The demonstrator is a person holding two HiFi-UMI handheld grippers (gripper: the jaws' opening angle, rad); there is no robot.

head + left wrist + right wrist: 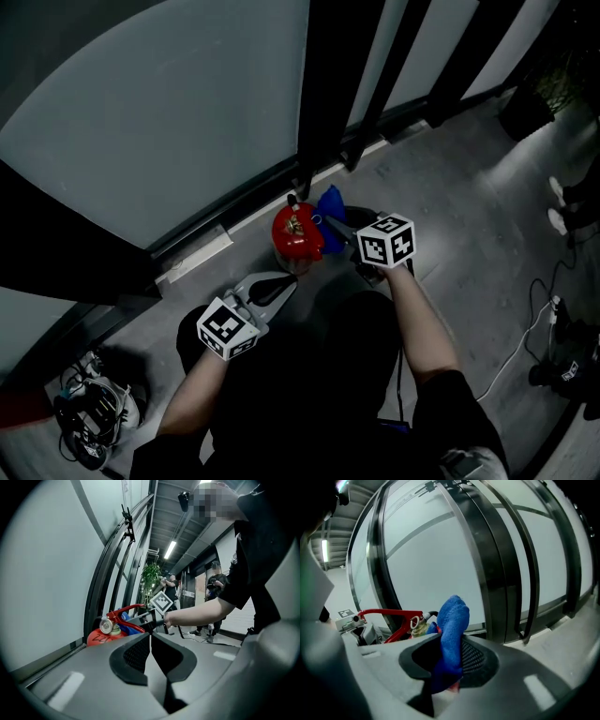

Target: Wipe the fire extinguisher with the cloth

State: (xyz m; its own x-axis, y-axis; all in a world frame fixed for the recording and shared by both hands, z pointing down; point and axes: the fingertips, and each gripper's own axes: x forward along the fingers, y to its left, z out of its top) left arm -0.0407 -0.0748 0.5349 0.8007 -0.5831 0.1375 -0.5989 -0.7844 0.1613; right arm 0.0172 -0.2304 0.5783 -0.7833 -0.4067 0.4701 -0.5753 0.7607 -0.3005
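Observation:
A red fire extinguisher (296, 234) stands on the grey floor at the foot of a glass wall. My right gripper (330, 223) is shut on a blue cloth (330, 206) that rests against the extinguisher's right side near the top. In the right gripper view the cloth (452, 631) sticks up between the jaws, with the red handle (389, 615) just to its left. My left gripper (287, 279) hovers just short of the extinguisher's near side, jaws pressed together with nothing in them. The left gripper view has the extinguisher (100, 637), its gauge (106, 628) and the cloth (127, 628) a little ahead to the left.
The glass wall (159, 103) with dark frames (330, 84) runs behind the extinguisher. A tangle of cables and gear (89, 412) lies at lower left, and a white cable (525, 342) at right. A potted plant (530, 103) stands at the far right. People stand far down the corridor (213, 588).

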